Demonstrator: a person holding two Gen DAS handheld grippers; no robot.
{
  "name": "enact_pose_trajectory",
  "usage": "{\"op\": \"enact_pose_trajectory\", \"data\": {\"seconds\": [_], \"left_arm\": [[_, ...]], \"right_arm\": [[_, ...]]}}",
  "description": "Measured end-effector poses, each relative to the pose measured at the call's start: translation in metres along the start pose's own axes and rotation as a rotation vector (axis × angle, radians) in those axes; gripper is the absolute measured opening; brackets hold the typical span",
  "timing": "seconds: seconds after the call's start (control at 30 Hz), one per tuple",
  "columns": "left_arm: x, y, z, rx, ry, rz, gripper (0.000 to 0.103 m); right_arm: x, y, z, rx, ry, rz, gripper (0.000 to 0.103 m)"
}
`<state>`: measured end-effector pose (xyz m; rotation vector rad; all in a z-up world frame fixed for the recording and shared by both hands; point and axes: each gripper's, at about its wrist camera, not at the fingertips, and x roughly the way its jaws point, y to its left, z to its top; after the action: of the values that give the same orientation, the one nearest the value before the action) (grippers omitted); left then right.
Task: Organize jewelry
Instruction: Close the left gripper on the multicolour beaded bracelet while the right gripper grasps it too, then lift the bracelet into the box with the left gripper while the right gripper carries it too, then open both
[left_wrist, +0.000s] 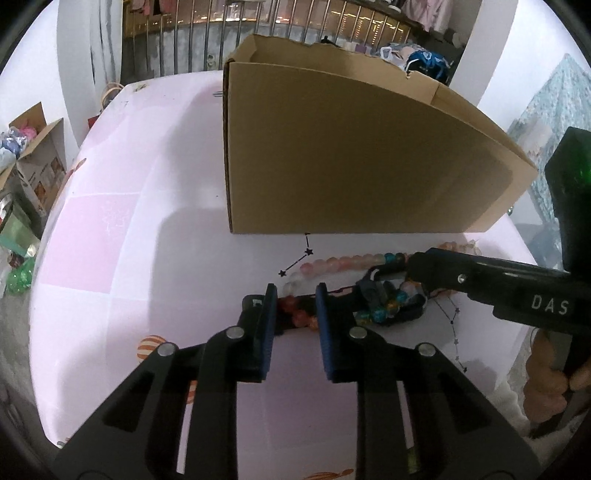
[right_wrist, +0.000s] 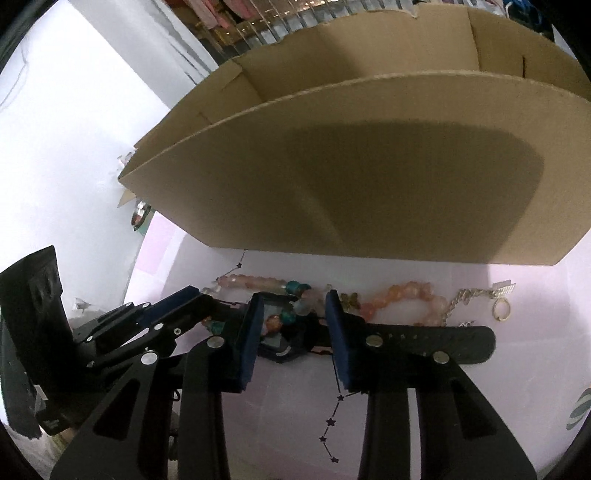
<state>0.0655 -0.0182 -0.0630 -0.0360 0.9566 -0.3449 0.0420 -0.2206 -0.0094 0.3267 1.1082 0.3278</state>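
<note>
Nearest, the left gripper (left_wrist: 295, 306) pinches orange-red beads of a pink bead strand (left_wrist: 343, 263) on the pink tablecloth (left_wrist: 110, 240). Beside it, the right gripper (right_wrist: 293, 314) clamps a black wristwatch (right_wrist: 443, 339). Lift both slowly toward the brown cardboard box (left_wrist: 351, 158) beyond, watching for tangles.

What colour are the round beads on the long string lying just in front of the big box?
Mostly pale pink and peach beads, with a few teal ones; the left wrist view shows them best.

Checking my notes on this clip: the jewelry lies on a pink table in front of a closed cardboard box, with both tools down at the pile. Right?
Not quite: the box is open-topped, as the right wrist view shows. The jewelry does lie in front of it on the pink table, both tools at the pile.
</note>
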Motion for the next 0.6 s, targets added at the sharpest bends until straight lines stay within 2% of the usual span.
{"op": "enact_pose_trajectory", "data": {"seconds": [0.17, 0.37, 0.4, 0.6], "left_arm": [[-0.002, -0.003, -0.003, 0.007, -0.004, 0.006, 0.02], [-0.001, -0.008, -0.004, 0.01, -0.012, 0.027, 0.013], [-0.002, -0.009, -0.004, 0.011, -0.014, 0.028, 0.011], [-0.003, -0.009, -0.003, 0.012, -0.026, 0.03, 0.008]], "right_arm": [[0.0, 0.002, -0.004, -0.007, 0.006, -0.009, 0.033], [0.007, 0.011, 0.003, -0.037, 0.005, -0.015, 0.017], [0.006, 0.012, 0.003, -0.042, 0.001, -0.02, 0.012], [0.002, 0.014, 0.002, -0.064, -0.015, -0.023, 0.01]]}}
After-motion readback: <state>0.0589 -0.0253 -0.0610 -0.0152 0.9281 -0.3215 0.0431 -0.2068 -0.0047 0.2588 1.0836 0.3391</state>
